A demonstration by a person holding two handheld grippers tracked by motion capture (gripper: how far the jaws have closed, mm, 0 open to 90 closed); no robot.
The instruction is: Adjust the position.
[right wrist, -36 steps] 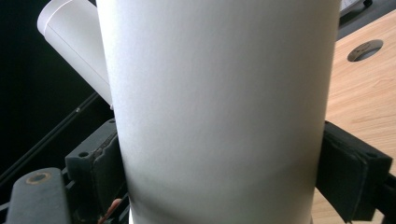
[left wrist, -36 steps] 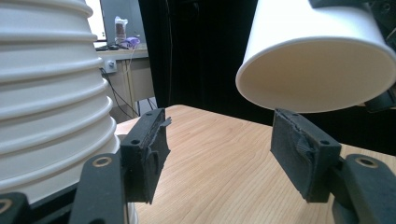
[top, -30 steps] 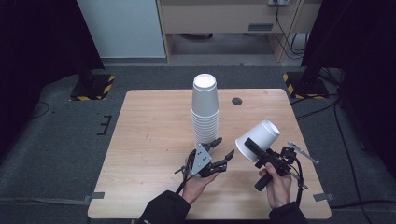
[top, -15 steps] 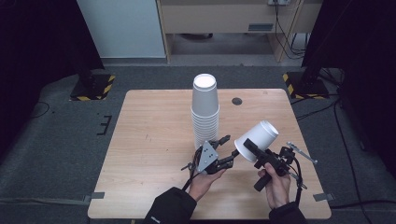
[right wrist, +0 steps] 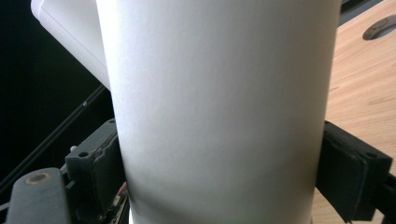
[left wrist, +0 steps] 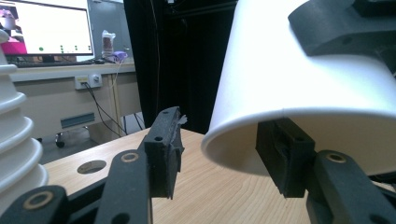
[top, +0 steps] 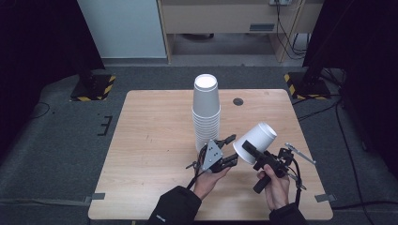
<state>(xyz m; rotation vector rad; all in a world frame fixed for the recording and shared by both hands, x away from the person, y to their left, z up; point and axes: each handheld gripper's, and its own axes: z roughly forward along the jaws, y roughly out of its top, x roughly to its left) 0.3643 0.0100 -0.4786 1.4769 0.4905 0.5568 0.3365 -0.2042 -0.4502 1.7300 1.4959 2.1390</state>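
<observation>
On the desk (top: 155, 140), a stack (top: 206, 112) of white cups stands upside down near the middle, a little toward the far edge, with a small round hole (top: 238, 101) in the desktop just to its right. At the left edge of the left gripper view the stack's stepped rims (left wrist: 16, 140) rise close beside that gripper.

Right in front of the stack's foot, toward the near edge, the left gripper (top: 228, 149) is held in a hand (top: 209, 180) and points right, at the mouth of the cup. Its jaws have just been closing and stand partly apart. In the left gripper view one jaw sits in front of the cup's rolled rim and the other reaches under or behind it; whether either pad touches the rim I cannot tell.

The single cup (top: 256, 142) hangs above the desk, right of the stack and toward the near right corner, tilted with its base up and away. The right gripper (top: 253, 151), in the other hand (top: 276, 190), pinches it: in the right gripper view the two pads press on opposite sides of the cup's wall (right wrist: 219, 112)
</observation>
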